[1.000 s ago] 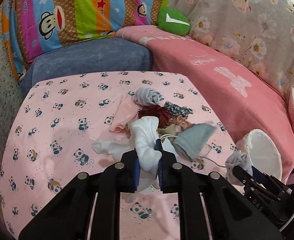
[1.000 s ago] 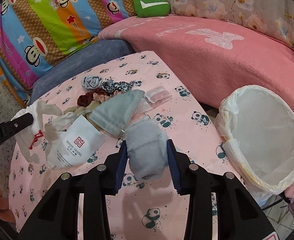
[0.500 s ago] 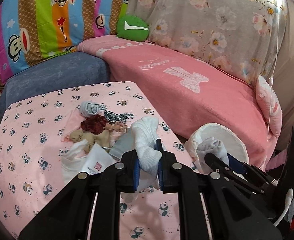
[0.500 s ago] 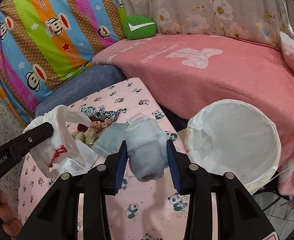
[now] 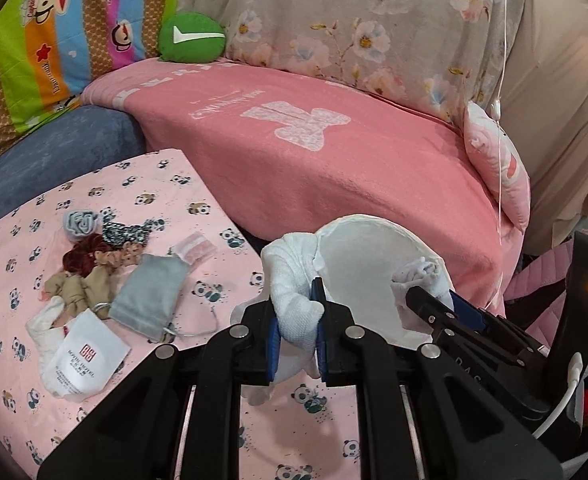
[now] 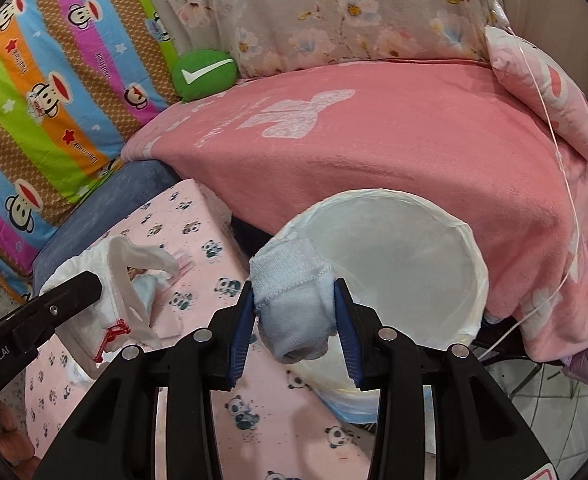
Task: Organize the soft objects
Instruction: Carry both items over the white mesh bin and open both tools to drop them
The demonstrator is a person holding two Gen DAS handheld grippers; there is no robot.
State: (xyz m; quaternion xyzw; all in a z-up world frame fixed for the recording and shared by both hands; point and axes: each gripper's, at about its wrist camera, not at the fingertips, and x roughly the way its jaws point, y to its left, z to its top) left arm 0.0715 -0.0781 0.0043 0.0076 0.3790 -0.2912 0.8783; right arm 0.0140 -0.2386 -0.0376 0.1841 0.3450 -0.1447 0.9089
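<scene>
The pink blanket point(image 6: 413, 152) over the sofa fills the space beyond both grippers. Under them lies the panda-print sheet point(image 5: 22, 248). Just ahead of the fingers, at the sheet's edge, stands the white round basket point(image 6: 433, 216), mouth open toward the cameras and apparently empty.

The right gripper point(image 6: 294, 312) is clamped on a rolled pale-blue sock point(image 6: 290, 292), which bulges out between the blue pads and hangs at the basket's near rim. The left gripper point(image 5: 295, 320) pinches a white sock point(image 5: 294, 276) near its middle, jaws almost together, with the loose ends drooping on either side; it too sits by the rim, left of its partner.

Further left of the left tool, a small pile waits on the sheet: a grey pouch point(image 5: 150, 292), a white drawstring bag with a red logo point(image 5: 82, 356), scrunchies point(image 5: 82, 260) and a grey fabric rose point(image 5: 78, 222).

All of it looks light, limp and non-slippery. A pinch across the thick fold should hold; trailing ends may snag the rim, so each sock probably wants releasing well over the opening.
</scene>
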